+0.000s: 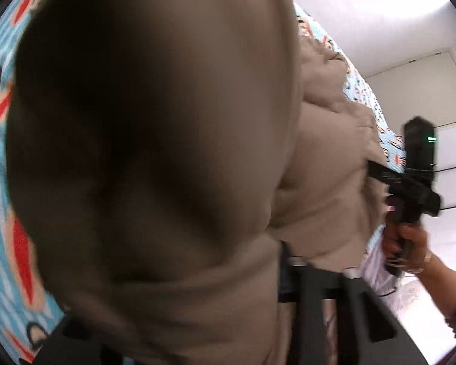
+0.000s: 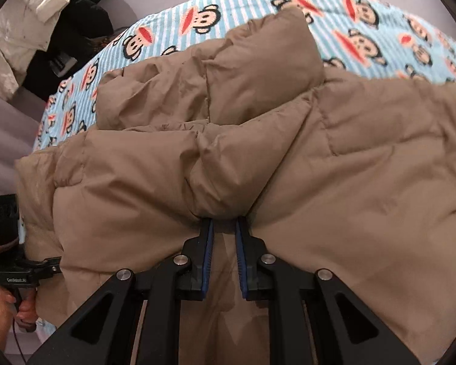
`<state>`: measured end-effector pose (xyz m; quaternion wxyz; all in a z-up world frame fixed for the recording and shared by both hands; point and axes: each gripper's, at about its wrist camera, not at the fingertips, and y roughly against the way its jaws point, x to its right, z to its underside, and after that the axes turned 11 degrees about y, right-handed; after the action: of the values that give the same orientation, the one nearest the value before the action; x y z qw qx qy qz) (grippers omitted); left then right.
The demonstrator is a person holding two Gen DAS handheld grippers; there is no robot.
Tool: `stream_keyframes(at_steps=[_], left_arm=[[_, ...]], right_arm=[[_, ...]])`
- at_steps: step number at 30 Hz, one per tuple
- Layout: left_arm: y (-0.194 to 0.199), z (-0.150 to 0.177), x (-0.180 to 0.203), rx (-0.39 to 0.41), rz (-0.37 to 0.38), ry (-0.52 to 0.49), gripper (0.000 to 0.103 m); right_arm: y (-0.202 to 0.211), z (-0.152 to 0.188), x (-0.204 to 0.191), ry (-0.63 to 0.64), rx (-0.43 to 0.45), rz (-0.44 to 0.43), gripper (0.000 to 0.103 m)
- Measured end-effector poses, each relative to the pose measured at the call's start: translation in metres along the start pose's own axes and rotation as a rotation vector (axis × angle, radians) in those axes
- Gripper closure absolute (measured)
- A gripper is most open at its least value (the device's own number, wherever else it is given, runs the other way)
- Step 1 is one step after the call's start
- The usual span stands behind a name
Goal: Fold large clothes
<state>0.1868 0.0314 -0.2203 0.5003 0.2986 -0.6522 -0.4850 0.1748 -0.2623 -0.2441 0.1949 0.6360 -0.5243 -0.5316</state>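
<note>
- Tan puffer jacket (image 2: 288,158) lies spread on a bed cover (image 2: 228,3) striped blue and white with a monkey print; one panel is already lapped over the body.
- Right gripper (image 2: 223,228): blue pads pinch a thick roll of the jacket's near hem; clenched on fabric.
- Left gripper (image 2: 50,266) sits at the jacket's left edge, tips buried under cloth. From its own camera a bulging fold blocks nearly everything, so whether it grips cannot be told.
- Step, as I judge it: taking hold of the near edge for a fold.
- Next move likely needs both hands lifting together, carrying the hem across to the far side, keeping the slippery padding from sliding out.
- Pile of white and black garments (image 2: 45,24) sits beyond the bed corner.
</note>
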Motion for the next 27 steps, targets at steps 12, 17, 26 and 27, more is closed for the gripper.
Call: stream_keyframes(at_steps=[12,17,26,27], left_arm=[[0.04,-0.012,0.21,0.027,0.011,-0.076,0.077],[-0.015,-0.025,0.289,0.03,-0.043,-0.12,0.077],[-0.092,-0.046,0.342,-0.022,-0.104,-0.156,0.068],[-0.102,-0.049,0.346,-0.032,-0.088,-0.166,0.056]], right_arm=[[-0.021,0.004,0.044,-0.148,0.006,-0.311,0.09],[-0.025,0.006,0.071,-0.242,-0.03,-0.497,0.094],[0.094,0.043,0.165,-0.283,0.064,-0.386,0.053],[0.107,0.052,0.175,-0.293,0.083,-0.376,0.042]])
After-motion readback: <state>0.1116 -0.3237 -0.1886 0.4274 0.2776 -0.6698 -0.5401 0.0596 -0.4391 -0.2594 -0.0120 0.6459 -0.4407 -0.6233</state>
